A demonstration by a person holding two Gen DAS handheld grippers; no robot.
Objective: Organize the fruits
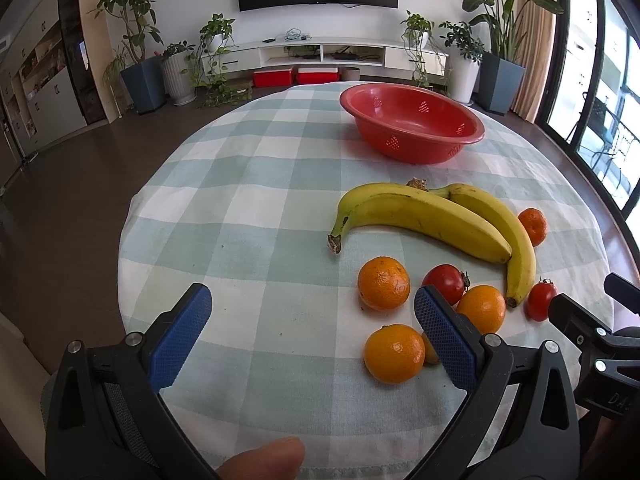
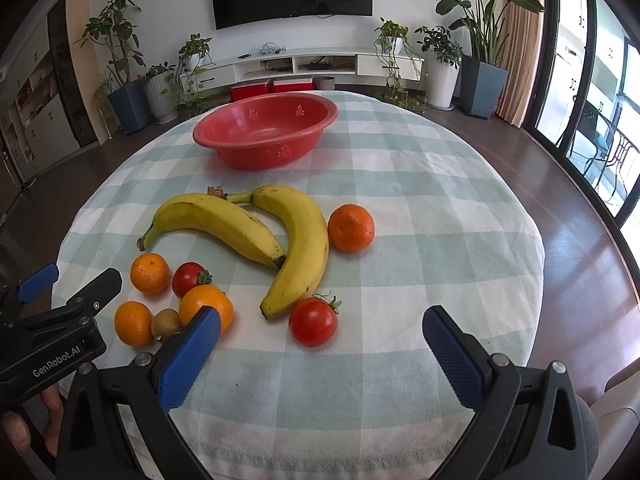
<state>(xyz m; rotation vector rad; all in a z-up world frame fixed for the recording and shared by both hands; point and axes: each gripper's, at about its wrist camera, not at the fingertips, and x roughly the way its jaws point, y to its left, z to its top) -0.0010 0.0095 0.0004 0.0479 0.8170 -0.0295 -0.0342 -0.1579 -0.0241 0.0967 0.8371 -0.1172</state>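
Note:
Two joined bananas (image 1: 424,216) (image 2: 256,232) lie mid-table on the checked cloth. Around them sit several oranges, one (image 1: 384,283) just beyond my left gripper and one (image 2: 351,227) alone right of the bananas. Two tomatoes (image 1: 445,283) (image 2: 313,321) and a small kiwi (image 2: 166,324) lie among them. A red perforated bowl (image 1: 412,122) (image 2: 266,134) stands empty at the far side. My left gripper (image 1: 312,308) is open over bare cloth, left of the fruit. My right gripper (image 2: 322,330) is open, with a tomato just ahead between the fingers.
The round table (image 1: 240,184) drops off to dark wood floor on all sides. Potted plants (image 1: 142,76), a white TV shelf (image 1: 320,54) and red boxes (image 1: 296,77) stand far behind. A person's thumb (image 1: 264,458) shows at the bottom edge.

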